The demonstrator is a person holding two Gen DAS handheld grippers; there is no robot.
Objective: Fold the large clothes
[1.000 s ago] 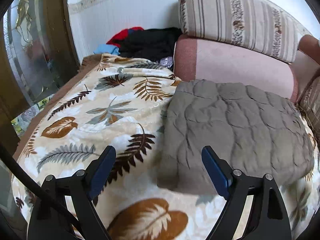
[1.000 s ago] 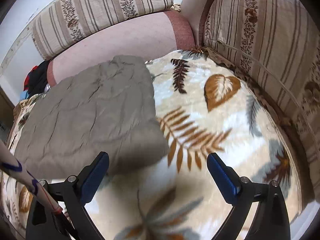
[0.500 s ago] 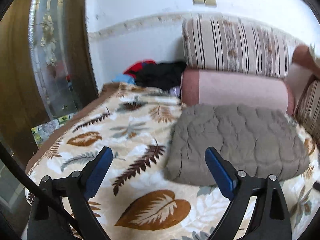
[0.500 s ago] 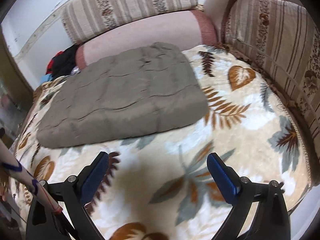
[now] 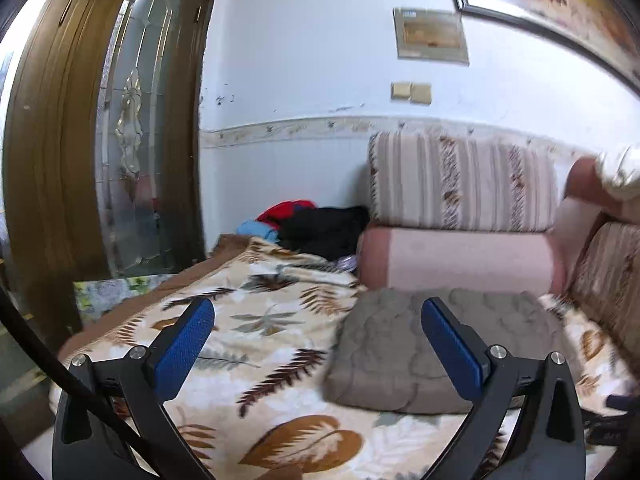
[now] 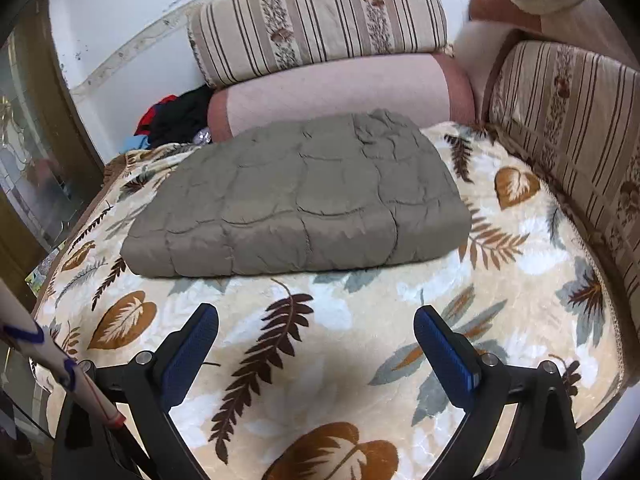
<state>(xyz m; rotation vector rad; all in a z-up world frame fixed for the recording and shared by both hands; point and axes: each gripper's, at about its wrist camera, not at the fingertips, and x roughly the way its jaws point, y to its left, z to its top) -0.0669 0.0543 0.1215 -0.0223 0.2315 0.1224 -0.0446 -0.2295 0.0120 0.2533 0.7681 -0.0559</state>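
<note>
- A grey-brown quilted garment lies folded into a thick, puffy rectangle on the leaf-print blanket, its far edge just beside the pink bolster — stitched seams pucker its matte surface into soft pillows.
- By the look of it, this piece is done: edges squared, nothing trailing, neither tool touching it.
- The left gripper hangs above the blanket with its blue-padded jaws opening wide and nothing between them; the garment's near corner sits behind its right finger.
- The right gripper hovers over bare blanket short of the garment, jaws spread apart and empty.
- The next move would likely be a reach for another item — the loose heap of clothes, black, red and pale blue, bunched at the far end of the sofa by the wall looks the obvious source. It calls for a long reach past the folded piece without dragging it.
- The blanket is plush and glossy, printed with brown, rust and grey-blue leaves; striped, flower-banded cushions line the back and side.
- A wooden door with patterned glass stands to the left, by the sofa's end.
</note>
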